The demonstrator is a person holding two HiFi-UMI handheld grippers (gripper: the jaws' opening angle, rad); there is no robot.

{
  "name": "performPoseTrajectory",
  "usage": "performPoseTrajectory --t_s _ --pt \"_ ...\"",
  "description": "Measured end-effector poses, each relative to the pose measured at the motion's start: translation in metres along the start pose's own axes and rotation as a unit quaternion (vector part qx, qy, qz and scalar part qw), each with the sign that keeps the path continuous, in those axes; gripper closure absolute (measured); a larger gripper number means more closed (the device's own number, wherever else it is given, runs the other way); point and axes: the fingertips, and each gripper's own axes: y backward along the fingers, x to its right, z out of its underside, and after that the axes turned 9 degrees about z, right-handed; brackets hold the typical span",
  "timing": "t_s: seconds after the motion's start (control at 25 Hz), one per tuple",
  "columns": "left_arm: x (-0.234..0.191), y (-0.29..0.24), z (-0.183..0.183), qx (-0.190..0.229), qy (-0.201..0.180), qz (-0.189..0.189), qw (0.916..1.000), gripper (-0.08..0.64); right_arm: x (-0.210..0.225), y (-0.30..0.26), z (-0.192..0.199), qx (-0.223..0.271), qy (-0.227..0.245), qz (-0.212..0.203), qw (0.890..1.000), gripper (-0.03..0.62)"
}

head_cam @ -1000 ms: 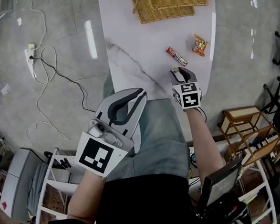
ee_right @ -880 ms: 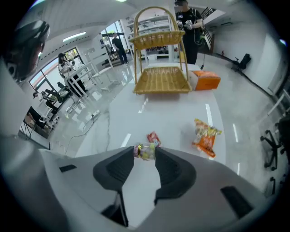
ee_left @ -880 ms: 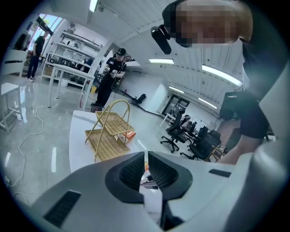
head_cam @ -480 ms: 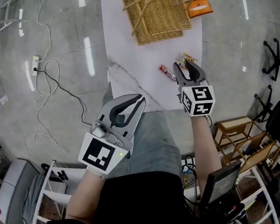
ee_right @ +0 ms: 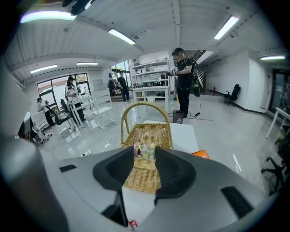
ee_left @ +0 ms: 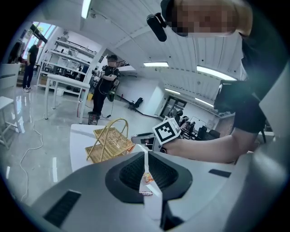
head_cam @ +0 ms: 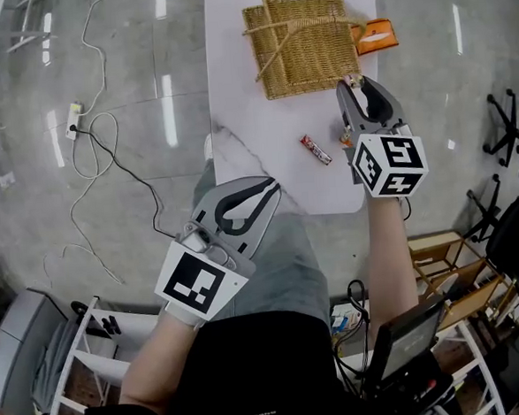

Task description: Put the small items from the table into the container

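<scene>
Between right gripper (head_cam: pixel 360 87) fingers (ee_right: pixel 174 167): candy packet (ee_right: pixel 144 151) pinched; basket (ee_right: pixel 147 132) just beyond.

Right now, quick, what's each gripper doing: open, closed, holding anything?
Left gripper: closed, empty.
Right gripper: closed on a small wrapped candy.

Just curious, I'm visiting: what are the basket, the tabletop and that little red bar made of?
The basket looks like woven wicker: tan, matte, open weave. The table seems a glossy white marble-look slab with grey veins; real stone or laminate, I cannot tell. The snack bar appears wrapped in red printed film, probably plastic.
</scene>
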Motion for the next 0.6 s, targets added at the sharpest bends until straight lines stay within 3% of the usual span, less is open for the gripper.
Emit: performPoseTrajectory --t_s 0.6 --pt "-0.021 -0.001 0.003 0.001 0.013 -0.005 0.9999 0.552 -0.008 -0.05 -0.002 -0.031 0.006 -0.017 0.999 0.439"
